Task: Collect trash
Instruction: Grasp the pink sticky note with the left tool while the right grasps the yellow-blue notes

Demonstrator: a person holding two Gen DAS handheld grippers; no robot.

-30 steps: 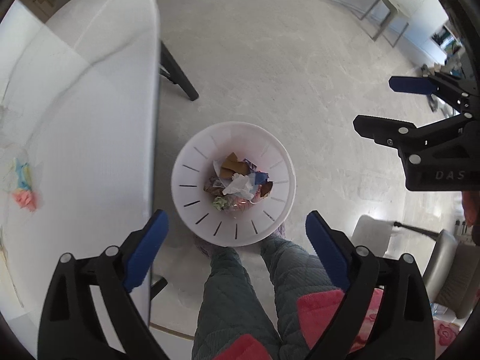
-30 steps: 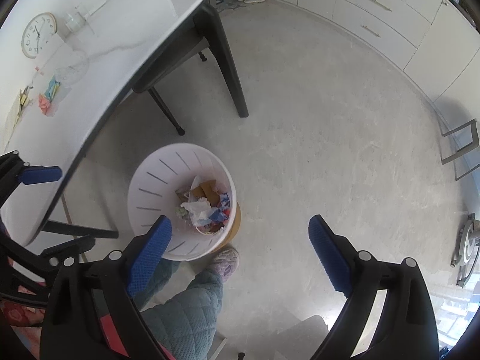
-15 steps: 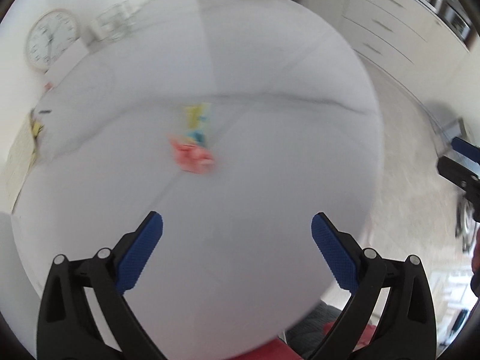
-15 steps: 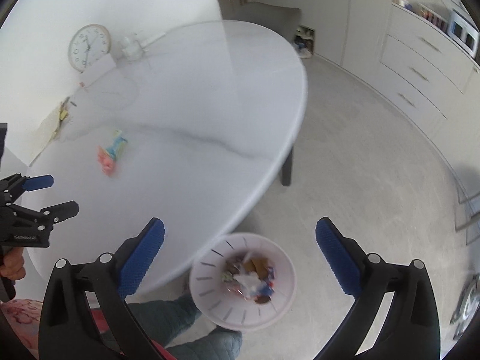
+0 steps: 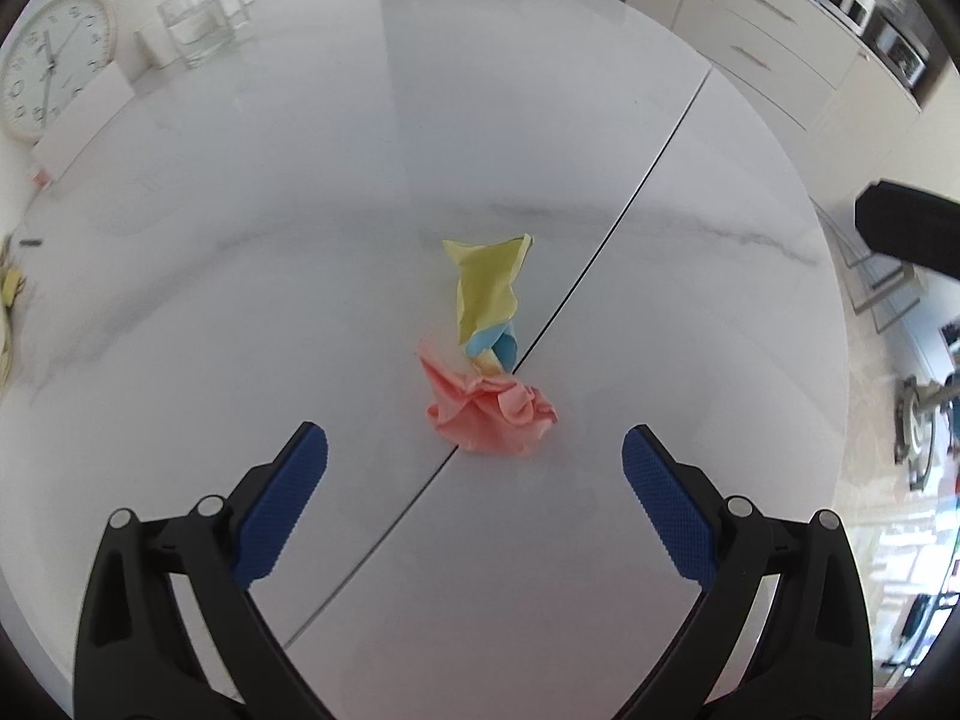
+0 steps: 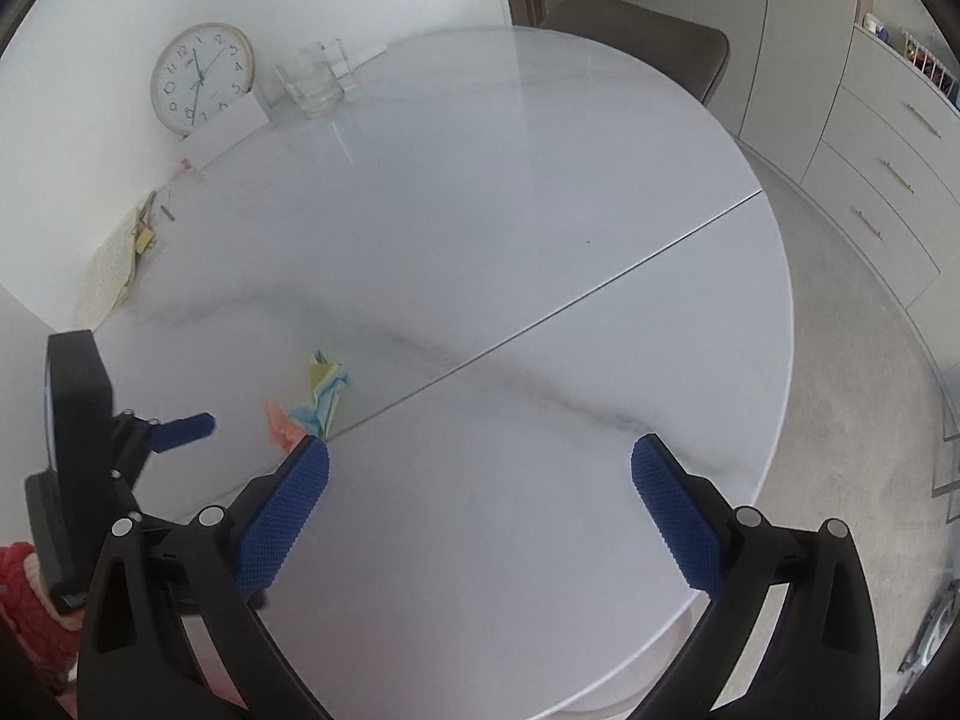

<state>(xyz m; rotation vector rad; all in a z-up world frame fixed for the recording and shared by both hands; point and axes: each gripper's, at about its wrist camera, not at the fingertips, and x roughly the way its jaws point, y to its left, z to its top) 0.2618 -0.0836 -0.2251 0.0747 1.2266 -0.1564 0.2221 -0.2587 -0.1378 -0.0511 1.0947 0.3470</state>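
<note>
Near the middle of the round white tabletop (image 5: 240, 312), right on its seam, we see a crumpled paper wad (image 5: 491, 354), yellow, blue and pink. Our left hand-held gripper (image 5: 474, 462) hangs above it, jaws wide and empty; our right hand-held gripper (image 6: 480, 474) is equally spread, holding nothing.

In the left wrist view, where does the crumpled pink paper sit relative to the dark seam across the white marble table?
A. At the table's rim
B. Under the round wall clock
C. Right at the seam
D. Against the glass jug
C: the crumpled pink paper lies on the dark seam of the white marble table, ahead of the empty left gripper.
</note>
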